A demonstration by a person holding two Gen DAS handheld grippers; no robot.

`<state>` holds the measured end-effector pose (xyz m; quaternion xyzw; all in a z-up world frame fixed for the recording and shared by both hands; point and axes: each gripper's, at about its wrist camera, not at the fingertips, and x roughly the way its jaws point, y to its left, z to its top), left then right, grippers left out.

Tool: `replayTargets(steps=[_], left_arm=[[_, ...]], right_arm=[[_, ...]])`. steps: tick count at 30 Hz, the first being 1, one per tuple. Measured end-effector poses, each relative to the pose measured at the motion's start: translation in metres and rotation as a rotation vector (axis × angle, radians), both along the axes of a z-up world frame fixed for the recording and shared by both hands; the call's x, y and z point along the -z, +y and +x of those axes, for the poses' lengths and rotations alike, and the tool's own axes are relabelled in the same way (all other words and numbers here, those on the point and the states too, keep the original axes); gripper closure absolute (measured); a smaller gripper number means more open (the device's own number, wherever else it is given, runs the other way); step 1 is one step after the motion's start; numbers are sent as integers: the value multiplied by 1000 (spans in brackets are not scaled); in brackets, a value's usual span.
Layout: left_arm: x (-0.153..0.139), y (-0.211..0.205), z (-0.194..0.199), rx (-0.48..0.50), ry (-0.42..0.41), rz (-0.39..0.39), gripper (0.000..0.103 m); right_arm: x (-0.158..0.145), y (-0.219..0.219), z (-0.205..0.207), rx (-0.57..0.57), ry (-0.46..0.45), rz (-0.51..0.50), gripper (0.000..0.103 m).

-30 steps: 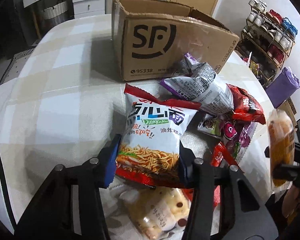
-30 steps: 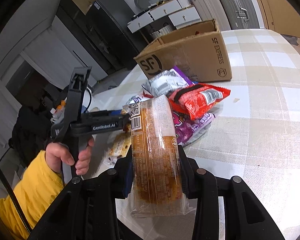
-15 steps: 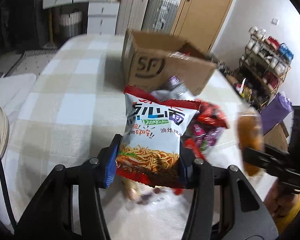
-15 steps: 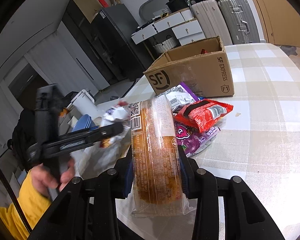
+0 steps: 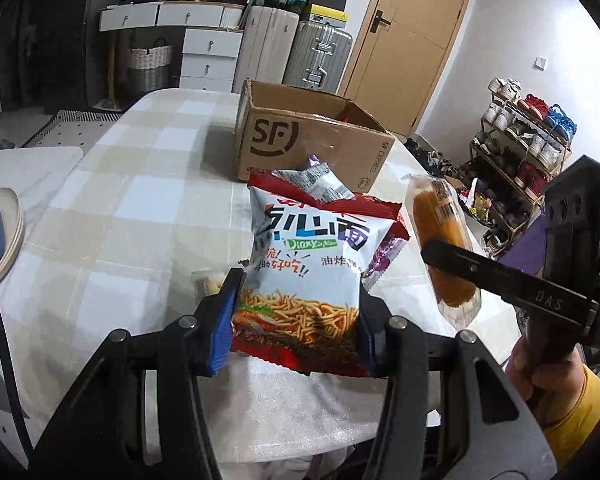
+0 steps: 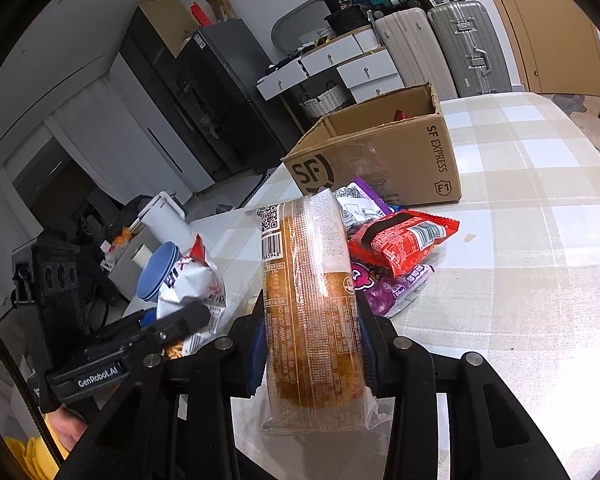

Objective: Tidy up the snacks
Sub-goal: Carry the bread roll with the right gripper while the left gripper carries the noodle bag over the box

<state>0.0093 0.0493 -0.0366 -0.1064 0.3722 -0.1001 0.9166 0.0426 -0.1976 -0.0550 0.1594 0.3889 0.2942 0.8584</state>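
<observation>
**Left wrist view: both grippers hold a snack above the checked table**

In the left wrist view the left gripper [image 5: 296, 316] has its blue-padded jaws part-way open and pressed on the lower sides of a glossy white-and-red noodle snack bag [image 5: 308, 268], printed with fried noodles and "Dian Xin Mian", held upright off the beige checked tablecloth [image 5: 112, 216]. Behind it a brown corrugated cardboard box [image 5: 312, 148] marked "SF" stands open-topped. To the right, the right gripper [image 6: 312, 340] is clamped on a long golden-brown bread roll in clear crinkled plastic [image 6: 312, 304] bearing a barcode and a QR code. Beyond the roll lie a silver-and-purple foil packet [image 6: 360, 208], a red crinkled packet [image 6: 400, 240] and a purple sweets packet [image 6: 392, 288], close to the box lettered "SF EXPRESS".
</observation>
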Motion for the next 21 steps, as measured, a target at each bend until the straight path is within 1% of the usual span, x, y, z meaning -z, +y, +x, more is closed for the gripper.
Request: replayTargets(steps=[3,10,16,21], left_arm=[[1,1,0,2,4,-6,56],[-4,9,11,-1,16,-73,56],[-22,17,25,-21,-2,-100,56],[-38,24,39,-23,-14,-122,56]], right_arm=[[-2,1,0,0,-11,4,65],[-19,-2,-3,22,-59,40,65],[-47,-2,-4,25,-119,63,65],[-63,-3,8,25,-108,84,65]])
